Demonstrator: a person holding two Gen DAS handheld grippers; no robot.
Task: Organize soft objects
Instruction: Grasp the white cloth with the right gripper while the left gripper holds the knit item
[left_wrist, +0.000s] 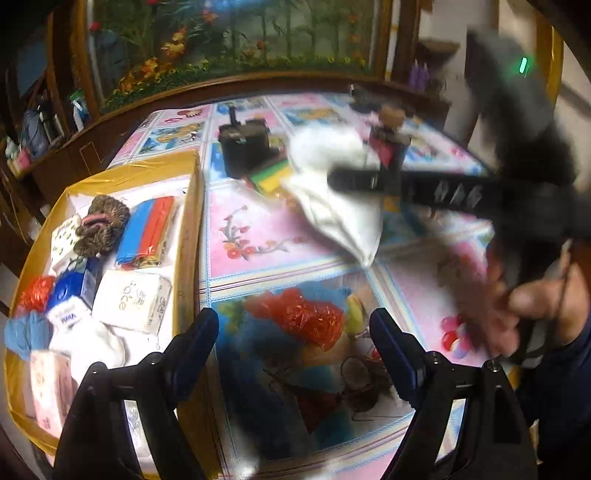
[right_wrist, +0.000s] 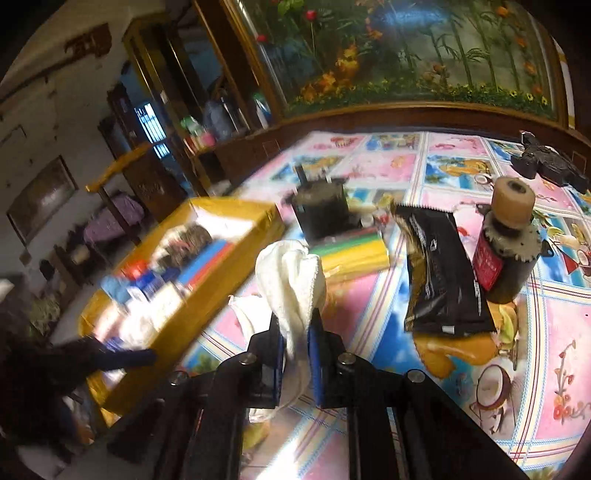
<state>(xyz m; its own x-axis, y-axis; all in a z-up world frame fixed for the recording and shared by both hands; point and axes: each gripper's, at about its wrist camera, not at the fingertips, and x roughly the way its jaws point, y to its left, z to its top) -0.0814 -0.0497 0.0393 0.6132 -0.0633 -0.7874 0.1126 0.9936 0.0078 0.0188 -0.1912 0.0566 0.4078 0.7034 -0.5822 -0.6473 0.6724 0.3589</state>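
Gripping a white terry-cloth towel (right_wrist: 291, 280), the right tool (right_wrist: 295, 363) has its blue pads pressed on the fabric, which bunches up above the jaws and hangs limp below them, lifted off the bench (right_wrist: 461, 424). In the left wrist view the same cloth dangles from the right tool's long black fingers, mid-scene and blurred. The left tool (left_wrist: 293, 352) stands with its jaws apart and nothing between them, poised above a crumpled red plastic bag (left_wrist: 295, 314) that lies on the bench.

Step in hand, by my judgement: carrying the towel toward the yellow-lined cardboard box (left_wrist: 186, 229) at the left, which already holds soft goods — white tissue packs (left_wrist: 131, 301), a brown knitted item (left_wrist: 101, 223), a folded blue-and-red cloth (left_wrist: 147, 230) and blue yarn (left_wrist: 27, 332). The next move calls for clearing the box's near wall, lowering the towel into a free spot and only then releasing. The trailing end could catch on the rim.

Remaining on the bench: a stack of green and yellow sponges (right_wrist: 351, 251), a black foil packet (right_wrist: 439, 273) and a dark bottle with a tan cap (right_wrist: 506, 251), the last two near each other at the right.

The bench carries a glossy pink-and-blue floral cover. Behind it runs a dark wooden frame around a painted garden scene (right_wrist: 406, 55) — the room is dim and cluttered at the left.
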